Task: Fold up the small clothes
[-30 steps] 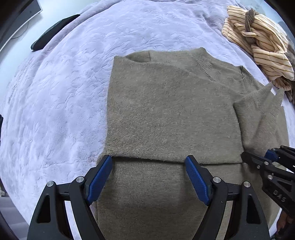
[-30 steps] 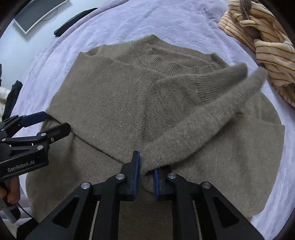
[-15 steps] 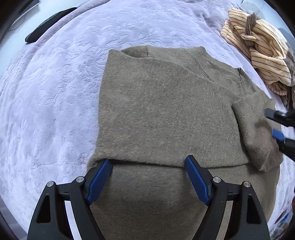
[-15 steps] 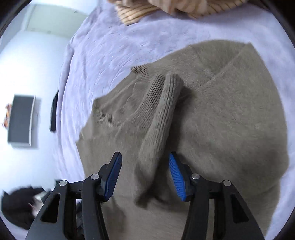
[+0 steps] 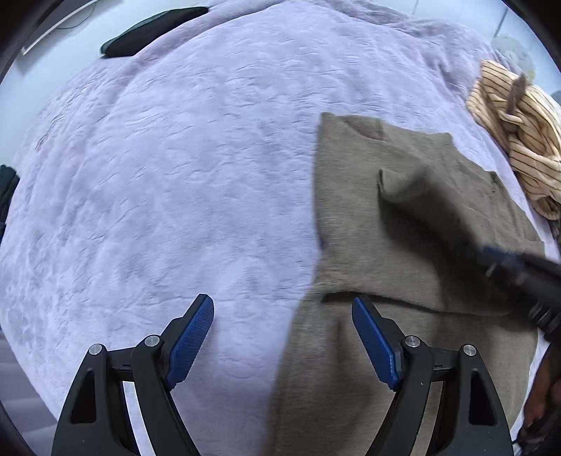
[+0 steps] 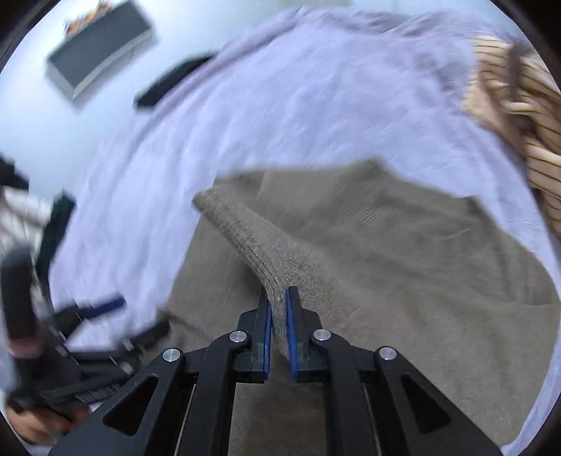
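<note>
The sweater (image 5: 403, 245) lies on the bedspread (image 5: 175, 175), with a striped garment (image 5: 519, 140) beyond it to the right (near the bed's far edge). One sleeve (image 6: 252, 245) lies across the sweater's body. A dark flat object (image 5: 147, 31) sits at the far left edge

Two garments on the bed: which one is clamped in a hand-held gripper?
The olive-brown knit sweater: its ribbed sleeve is pinched in the right hand-held gripper. The cream striped garment lies bunched and untouched at the far right.
</note>
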`<move>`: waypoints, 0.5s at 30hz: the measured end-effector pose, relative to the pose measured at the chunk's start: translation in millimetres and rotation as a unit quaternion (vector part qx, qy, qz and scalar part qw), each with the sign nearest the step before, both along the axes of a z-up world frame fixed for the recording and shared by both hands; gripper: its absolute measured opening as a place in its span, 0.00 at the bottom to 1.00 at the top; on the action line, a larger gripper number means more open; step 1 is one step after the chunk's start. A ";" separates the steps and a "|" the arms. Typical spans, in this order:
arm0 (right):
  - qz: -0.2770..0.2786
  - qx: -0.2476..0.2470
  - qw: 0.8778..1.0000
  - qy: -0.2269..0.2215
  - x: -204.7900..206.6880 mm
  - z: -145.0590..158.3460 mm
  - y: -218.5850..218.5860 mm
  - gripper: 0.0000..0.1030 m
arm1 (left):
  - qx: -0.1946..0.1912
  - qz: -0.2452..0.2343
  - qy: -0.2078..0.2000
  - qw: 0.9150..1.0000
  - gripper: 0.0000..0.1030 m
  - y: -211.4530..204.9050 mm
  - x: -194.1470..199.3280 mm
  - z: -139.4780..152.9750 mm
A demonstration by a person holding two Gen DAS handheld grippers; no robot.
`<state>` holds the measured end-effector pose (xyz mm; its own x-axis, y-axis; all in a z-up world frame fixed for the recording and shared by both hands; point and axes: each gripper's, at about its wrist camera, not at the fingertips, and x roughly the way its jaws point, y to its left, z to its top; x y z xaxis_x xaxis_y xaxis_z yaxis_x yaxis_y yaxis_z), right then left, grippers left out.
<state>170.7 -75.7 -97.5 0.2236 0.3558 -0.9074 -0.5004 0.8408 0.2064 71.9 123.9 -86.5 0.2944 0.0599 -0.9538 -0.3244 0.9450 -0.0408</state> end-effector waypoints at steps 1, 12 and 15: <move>0.014 -0.028 0.999 0.013 -5.1 -14.7 11.4 0.16 | 0.001 0.003 0.002 1.000 0.80 4.4 -2.0 -0.5; -0.154 0.065 0.984 0.069 -26.1 17.0 -114.0 0.53 | -0.014 -0.022 -0.022 0.999 0.80 -12.4 22.1 16.4; -0.311 0.114 0.937 0.107 -27.7 5.7 -213.6 0.53 | -0.022 -0.044 -0.029 0.998 0.80 -32.7 39.1 19.4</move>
